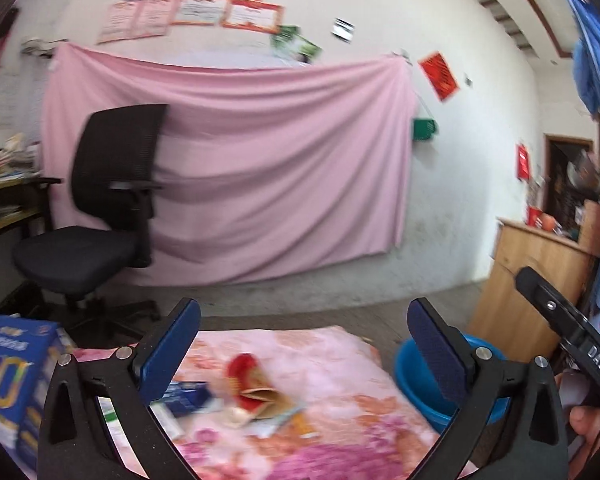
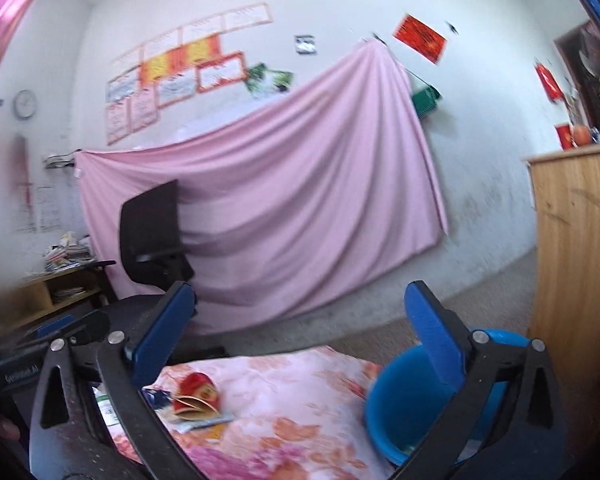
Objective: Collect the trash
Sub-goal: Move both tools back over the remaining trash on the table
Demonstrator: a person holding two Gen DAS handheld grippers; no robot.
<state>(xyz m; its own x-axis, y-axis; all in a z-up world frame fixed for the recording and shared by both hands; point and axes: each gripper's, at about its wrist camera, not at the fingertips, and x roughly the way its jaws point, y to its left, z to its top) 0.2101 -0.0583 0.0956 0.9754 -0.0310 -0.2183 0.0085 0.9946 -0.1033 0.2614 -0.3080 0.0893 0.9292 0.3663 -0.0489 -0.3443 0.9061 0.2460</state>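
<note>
Floral cloth [image 1: 340, 364]; red carton [image 1: 256, 384] flat, mouth nearward.

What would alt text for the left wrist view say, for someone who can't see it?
The open left gripper hovers above a floral pink cloth strewn with trash, including a red and tan packet and a blue carton. A blue bin sits at the cloth's right edge, with a black office chair and hanging pink sheet behind.

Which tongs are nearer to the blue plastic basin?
Right. The right tongs have one finger over the blue plastic basin; the left tongs hover above the trash, left of it.
</note>
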